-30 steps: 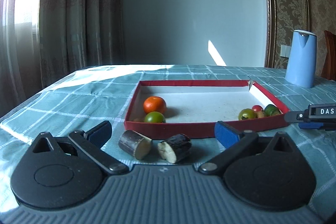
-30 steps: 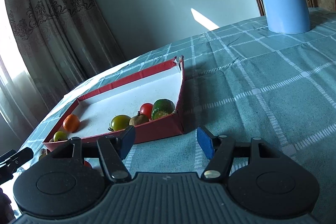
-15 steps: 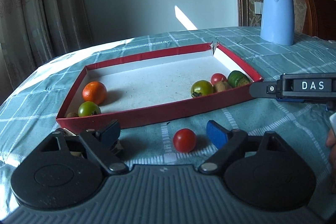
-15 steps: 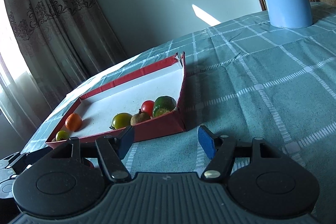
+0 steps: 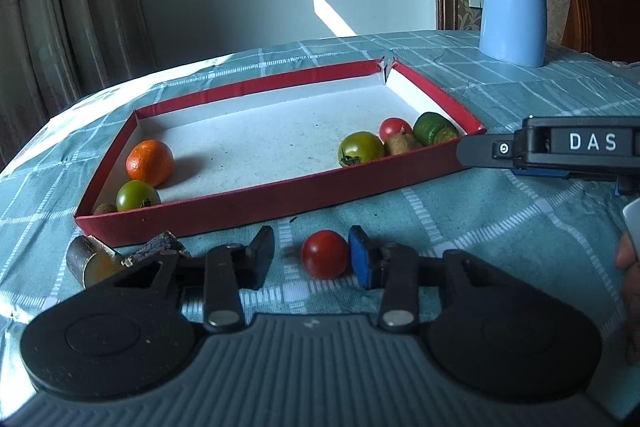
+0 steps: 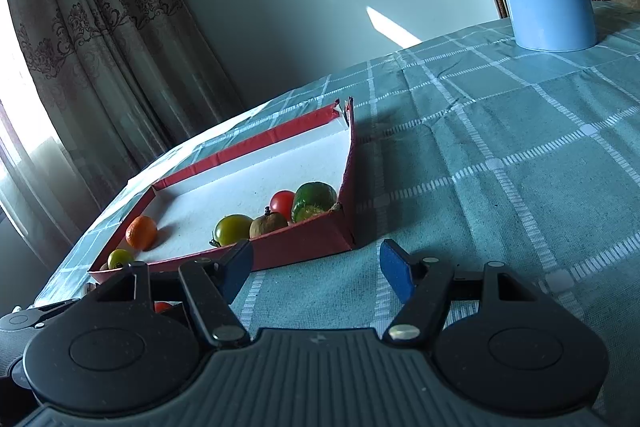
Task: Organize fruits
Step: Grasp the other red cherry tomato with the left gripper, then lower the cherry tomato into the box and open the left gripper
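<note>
A red tomato [image 5: 325,254] lies on the tablecloth in front of the red tray [image 5: 280,197]. My left gripper [image 5: 312,259] is open around it: the right blue pad touches it, the left pad stands apart. The tray holds an orange [image 5: 149,163], a green tomato [image 5: 137,195] and a kiwi at its left, and a green tomato [image 5: 360,153], kiwi, red tomato [image 5: 394,129] and green fruit [image 5: 432,129] at its right. My right gripper [image 6: 316,269] is open and empty, just right of the tray's near corner [image 6: 344,227]; it also shows in the left wrist view [image 5: 560,149].
Two dark sugarcane pieces [image 5: 86,261] lie on the cloth left of my left gripper. A blue kettle [image 5: 514,5] stands at the back right, with a wooden chair [image 5: 596,11] behind it. Curtains hang at the left.
My left gripper has swung right from the sugarcane pieces to the red tomato, moved in around it and narrowed. My right gripper has barely moved.
</note>
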### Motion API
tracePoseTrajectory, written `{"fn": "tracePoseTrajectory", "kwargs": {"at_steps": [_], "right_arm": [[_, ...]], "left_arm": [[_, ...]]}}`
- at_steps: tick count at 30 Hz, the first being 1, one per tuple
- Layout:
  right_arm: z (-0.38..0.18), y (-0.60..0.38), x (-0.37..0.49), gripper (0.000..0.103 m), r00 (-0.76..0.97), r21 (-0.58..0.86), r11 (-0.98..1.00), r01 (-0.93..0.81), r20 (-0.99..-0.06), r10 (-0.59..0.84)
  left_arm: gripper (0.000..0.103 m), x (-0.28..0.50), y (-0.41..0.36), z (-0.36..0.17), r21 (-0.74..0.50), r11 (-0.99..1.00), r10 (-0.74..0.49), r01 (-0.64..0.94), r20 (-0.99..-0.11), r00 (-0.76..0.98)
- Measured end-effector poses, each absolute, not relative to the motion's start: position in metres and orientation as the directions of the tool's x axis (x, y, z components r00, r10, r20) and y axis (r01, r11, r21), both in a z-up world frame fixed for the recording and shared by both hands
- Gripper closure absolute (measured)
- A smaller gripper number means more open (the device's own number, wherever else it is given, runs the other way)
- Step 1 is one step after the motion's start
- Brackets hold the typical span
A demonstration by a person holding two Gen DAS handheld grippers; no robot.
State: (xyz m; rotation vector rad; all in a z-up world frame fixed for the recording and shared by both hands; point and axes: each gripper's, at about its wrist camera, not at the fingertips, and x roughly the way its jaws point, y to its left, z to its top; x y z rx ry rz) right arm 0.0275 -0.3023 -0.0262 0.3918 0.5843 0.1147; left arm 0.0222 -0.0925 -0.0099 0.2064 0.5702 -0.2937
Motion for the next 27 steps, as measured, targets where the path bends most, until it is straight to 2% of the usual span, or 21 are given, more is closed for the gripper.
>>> {"fn": "tracePoseTrajectory", "kwargs": {"at_steps": [4,7,9,15,24,27], "right_arm": [[-0.026,-0.302,0.028,0.034,0.828,0.390,0.921,0.007,-0.519,0.214],[-0.027,-0.301,0.029,0.033,0.824,0.384,0.923,0.008,-0.526,0.211],[-0.027,-0.298,0.031,0.028,0.813,0.369,0.930,0.007,-0.543,0.209],[-0.027,-0.282,0.035,0.025,0.791,0.262,0.965,-0.003,-0.590,0.163],[-0.027,-0.245,0.042,0.025,0.754,0.008,1.000,-0.014,-0.656,0.016],[-0.028,-0.242,0.042,0.023,0.751,-0.015,1.000,-0.011,-0.660,-0.002]], "left_arm": [[0.079,0.019,-0.095,-0.009,0.116,0.935,-0.220,0.334,-0.549,0.806],[0.079,0.020,-0.092,-0.008,0.106,0.945,-0.205,0.311,-0.548,0.811],[0.079,0.021,-0.087,-0.007,0.095,0.953,-0.193,0.289,-0.546,0.815],[0.079,0.022,-0.072,0.000,0.076,0.964,-0.178,0.256,-0.531,0.828],[0.080,0.023,-0.051,0.012,0.049,0.976,-0.156,0.210,-0.511,0.845],[0.080,0.026,-0.045,0.018,0.046,0.982,-0.137,0.183,-0.498,0.857]]}}
